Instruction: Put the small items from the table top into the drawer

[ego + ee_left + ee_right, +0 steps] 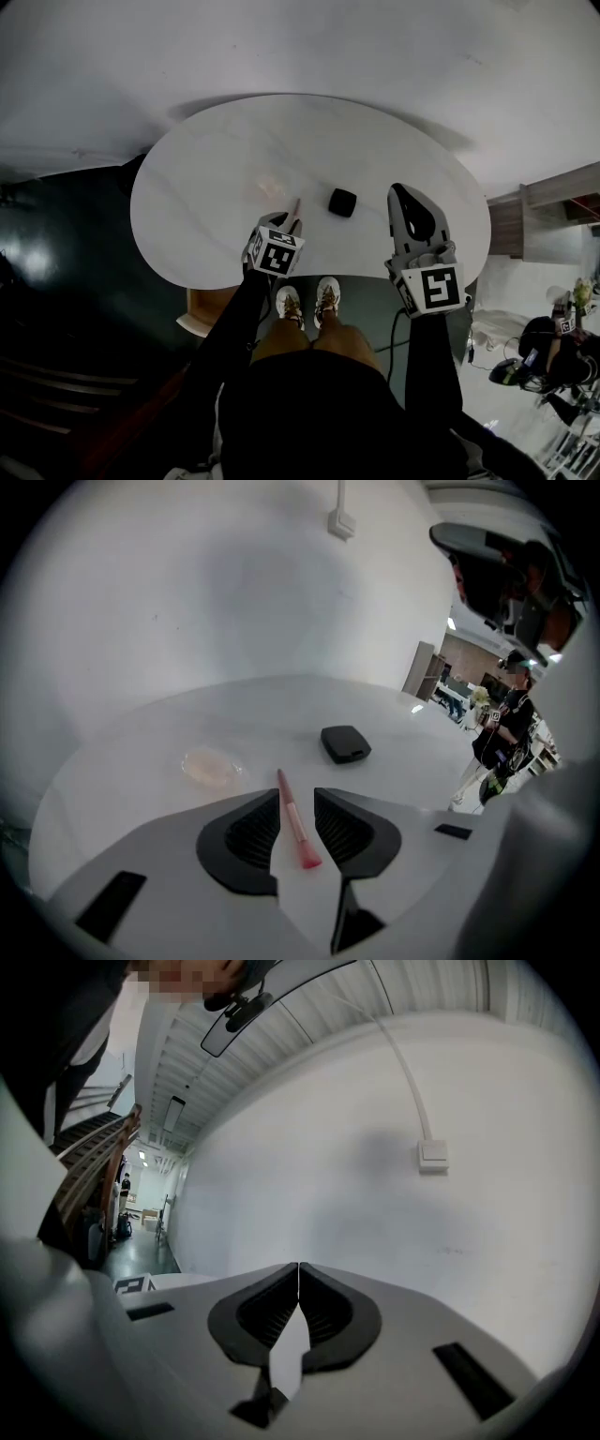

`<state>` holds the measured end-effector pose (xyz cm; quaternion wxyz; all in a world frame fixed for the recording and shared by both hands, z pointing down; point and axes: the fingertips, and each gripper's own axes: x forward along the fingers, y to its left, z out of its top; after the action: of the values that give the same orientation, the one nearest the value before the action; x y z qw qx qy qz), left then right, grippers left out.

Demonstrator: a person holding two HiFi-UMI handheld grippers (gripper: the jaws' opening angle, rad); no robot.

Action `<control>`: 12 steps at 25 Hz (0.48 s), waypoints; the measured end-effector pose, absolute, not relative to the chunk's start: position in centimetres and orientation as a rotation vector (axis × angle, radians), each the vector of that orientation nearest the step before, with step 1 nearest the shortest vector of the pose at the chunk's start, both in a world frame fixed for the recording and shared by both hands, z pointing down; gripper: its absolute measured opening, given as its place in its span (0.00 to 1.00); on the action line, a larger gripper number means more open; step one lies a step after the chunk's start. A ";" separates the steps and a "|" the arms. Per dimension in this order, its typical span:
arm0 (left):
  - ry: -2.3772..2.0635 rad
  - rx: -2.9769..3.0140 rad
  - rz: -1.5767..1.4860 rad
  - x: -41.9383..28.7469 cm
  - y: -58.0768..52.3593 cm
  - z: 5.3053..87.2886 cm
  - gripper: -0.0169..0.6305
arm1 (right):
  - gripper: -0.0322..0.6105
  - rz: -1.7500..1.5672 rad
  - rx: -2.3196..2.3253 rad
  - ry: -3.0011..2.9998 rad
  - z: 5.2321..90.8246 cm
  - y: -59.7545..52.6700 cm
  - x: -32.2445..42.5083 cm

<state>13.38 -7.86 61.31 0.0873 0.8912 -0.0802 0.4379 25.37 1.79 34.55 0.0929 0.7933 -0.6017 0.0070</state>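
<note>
Left gripper view shows the left gripper partly open astride the slim pink brush lying on the white oval table, apparently aligned to pinch it, while the right gripper waits closed, empty.

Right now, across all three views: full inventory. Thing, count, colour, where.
table: 1, white, rounded top, in front of the person
pink stick: 1, pink, lying on the table near its front edge
black case: 1, black, on the table, beyond the stick, to its right
clear disc: 1, pale translucent, on the table, left of the stick
wall switch: 1, white, on the wall behind
wooden part: 1, light brown, under the table's near edge; can't tell whether it's the drawer
bystander: 1, dark clothes, far background
shoes: 2, white, on the floor
left gripper: 1, grey, jaws apart either side of the stick
right gripper: 1, grey, jaws together, empty
</note>
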 end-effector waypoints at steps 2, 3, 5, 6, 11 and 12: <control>-0.251 2.622 1.374 13.2 -7.8 63.0 0.22 | 0.09 0.036 2.355 -1.776 34.8 2.1 25.5; -0.260 2.605 1.403 13.1 -7.8 63.8 0.22 | 0.09 0.041 2.357 -1.777 34.8 2.2 25.5; -0.276 2.572 1.446 13.0 -7.7 65.1 0.22 | 0.09 0.045 2.348 -1.784 34.9 2.4 25.5; -0.284 2.557 1.464 12.9 -7.8 65.7 0.22 | 0.09 0.047 2.342 -1.787 35.0 2.4 25.5; -0.294 2.533 1.471 12.9 -7.9 66.6 0.22 | 0.09 0.045 2.316 -1.776 35.2 2.6 25.6; -0.293 2.541 1.460 13.0 -7.8 66.6 0.22 | 0.09 0.047 2.314 -1.778 35.3 2.7 25.6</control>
<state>12.95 -7.77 66.56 0.0979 0.8587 -0.0989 0.4933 25.61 2.70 35.33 0.1110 0.7880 -0.6054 0.0161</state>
